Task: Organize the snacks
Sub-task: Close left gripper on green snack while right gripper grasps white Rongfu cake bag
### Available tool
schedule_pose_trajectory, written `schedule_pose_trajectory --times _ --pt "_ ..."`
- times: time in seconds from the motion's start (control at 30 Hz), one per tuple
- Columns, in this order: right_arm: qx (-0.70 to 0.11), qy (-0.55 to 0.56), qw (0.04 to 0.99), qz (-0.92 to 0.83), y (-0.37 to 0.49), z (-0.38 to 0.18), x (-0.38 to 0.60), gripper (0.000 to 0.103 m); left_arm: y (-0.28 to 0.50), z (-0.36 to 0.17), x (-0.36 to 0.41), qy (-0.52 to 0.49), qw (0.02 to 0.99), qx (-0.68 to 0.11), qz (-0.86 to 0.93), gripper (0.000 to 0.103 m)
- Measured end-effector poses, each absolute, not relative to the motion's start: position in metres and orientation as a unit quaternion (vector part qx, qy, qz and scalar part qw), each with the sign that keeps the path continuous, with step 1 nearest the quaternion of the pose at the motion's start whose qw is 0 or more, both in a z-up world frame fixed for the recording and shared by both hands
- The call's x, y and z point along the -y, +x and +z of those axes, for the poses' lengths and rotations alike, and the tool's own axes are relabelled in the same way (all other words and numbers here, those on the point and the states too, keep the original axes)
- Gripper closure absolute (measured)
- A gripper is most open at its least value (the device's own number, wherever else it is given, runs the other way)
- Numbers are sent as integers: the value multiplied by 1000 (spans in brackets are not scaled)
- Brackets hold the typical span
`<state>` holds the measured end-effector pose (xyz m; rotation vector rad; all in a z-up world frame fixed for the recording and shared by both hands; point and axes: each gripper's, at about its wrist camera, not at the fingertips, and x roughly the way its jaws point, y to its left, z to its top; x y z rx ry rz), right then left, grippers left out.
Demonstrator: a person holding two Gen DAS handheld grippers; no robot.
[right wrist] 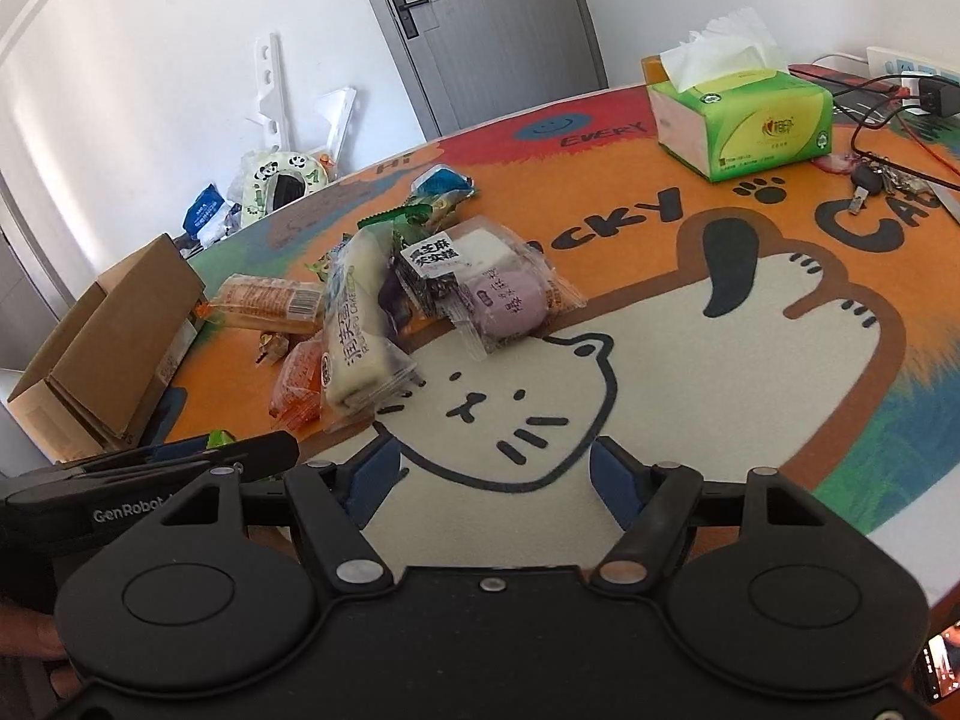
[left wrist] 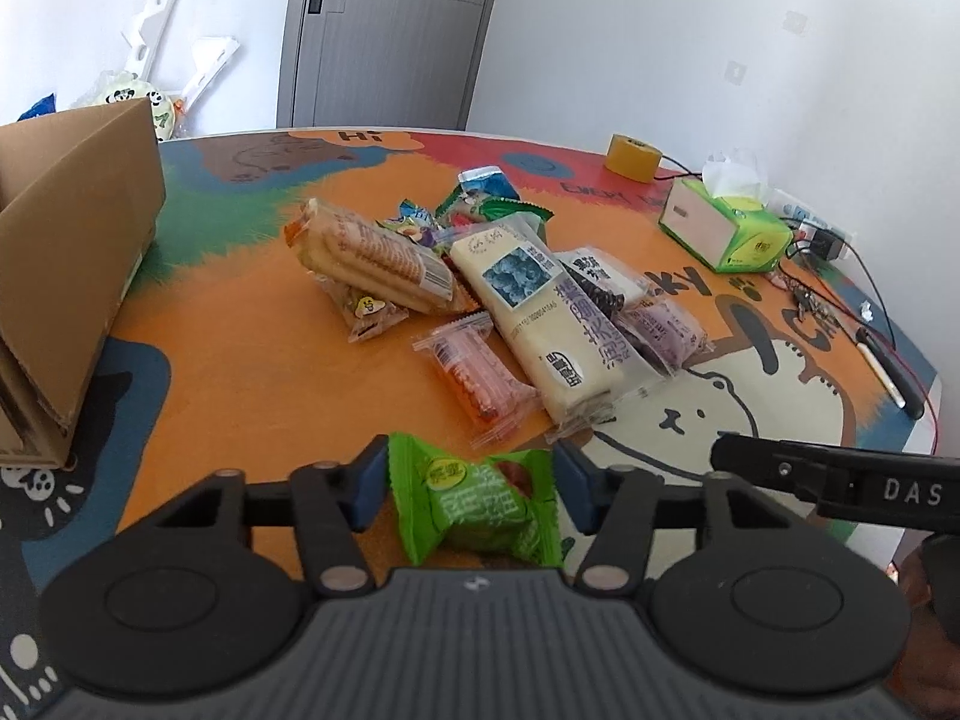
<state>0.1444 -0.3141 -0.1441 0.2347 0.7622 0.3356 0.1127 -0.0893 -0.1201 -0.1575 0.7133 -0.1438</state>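
My left gripper (left wrist: 471,483) is shut on a small green snack packet (left wrist: 480,504) and holds it above the near part of the mat. A pile of snacks lies mid-table: a long white cake pack (left wrist: 528,306), a biscuit pack (left wrist: 372,258), a clear orange-pink packet (left wrist: 480,384), a purple cake (left wrist: 657,324). The open cardboard box (left wrist: 66,276) stands at the left. My right gripper (right wrist: 492,477) is open and empty over the cat drawing; the pile (right wrist: 360,324) and the box (right wrist: 114,354) lie ahead to its left.
A green tissue box (right wrist: 744,120), keys (right wrist: 870,180), cables and a power strip (right wrist: 912,84) sit at the far right. A yellow tape roll (left wrist: 631,157) stands at the back. A pen (left wrist: 882,369) lies near the right edge. Door and wall lie behind.
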Motion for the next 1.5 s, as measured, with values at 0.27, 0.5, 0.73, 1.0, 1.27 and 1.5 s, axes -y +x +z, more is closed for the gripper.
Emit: schedule_pose_trajectory --times 0.27,0.5,0.73,1.0,1.27,1.5 --pt "-367 108 908 174 154 -143 300 33 112 -120 74 -105 929 -348 -71 78" --pt "-351 98 912 188 166 -137 282 33 112 -112 53 -123 934 -332 -53 80" --pt "-340 98 915 194 188 -135 259 36 116 -107 37 -125 938 -321 -36 80" --pt "-359 108 900 224 196 -143 249 69 116 -105 33 -128 939 -319 -27 80" --pt "-365 107 895 230 175 -137 263 77 111 -104 38 -132 939 -317 -32 80" --pt "-387 108 887 230 153 -129 281 78 110 -103 39 -136 940 -310 -33 80"
